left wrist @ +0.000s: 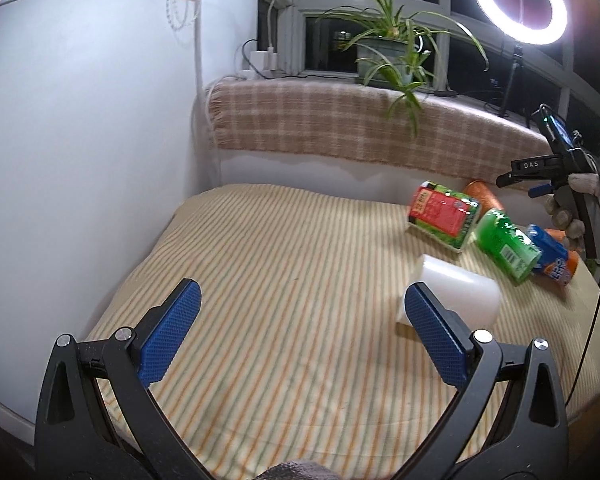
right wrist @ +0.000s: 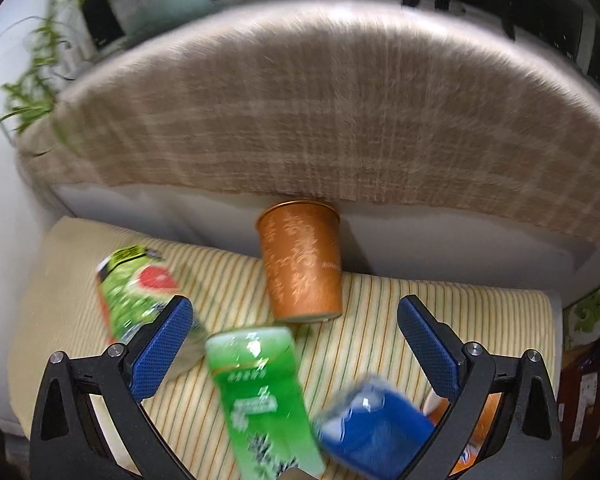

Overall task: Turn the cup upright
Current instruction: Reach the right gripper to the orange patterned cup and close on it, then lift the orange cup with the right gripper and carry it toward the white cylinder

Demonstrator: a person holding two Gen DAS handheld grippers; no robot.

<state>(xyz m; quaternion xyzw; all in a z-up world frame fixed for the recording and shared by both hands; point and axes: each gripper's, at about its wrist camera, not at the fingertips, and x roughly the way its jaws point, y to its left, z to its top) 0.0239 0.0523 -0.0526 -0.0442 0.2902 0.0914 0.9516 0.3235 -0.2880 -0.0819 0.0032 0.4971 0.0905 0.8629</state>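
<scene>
A white translucent cup (left wrist: 458,294) lies on its side on the striped cloth (left wrist: 284,264), just beyond the right fingertip of my open, empty left gripper (left wrist: 300,308). My right gripper (right wrist: 294,320) is open and empty above the cans; it also shows at the right edge of the left wrist view (left wrist: 556,176), held in a gloved hand. An orange-brown paper cup (right wrist: 302,264) stands upright at the back of the cloth, ahead of the right gripper between its fingers; in the left wrist view (left wrist: 486,194) only part of it shows behind the cans.
A red-and-green can (left wrist: 444,216), a green can (left wrist: 506,248) and a blue can (left wrist: 552,258) lie in a row at the right. A plaid-covered ledge (left wrist: 340,128) with a potted plant (left wrist: 384,56) runs behind. A white wall (left wrist: 80,140) stands at the left.
</scene>
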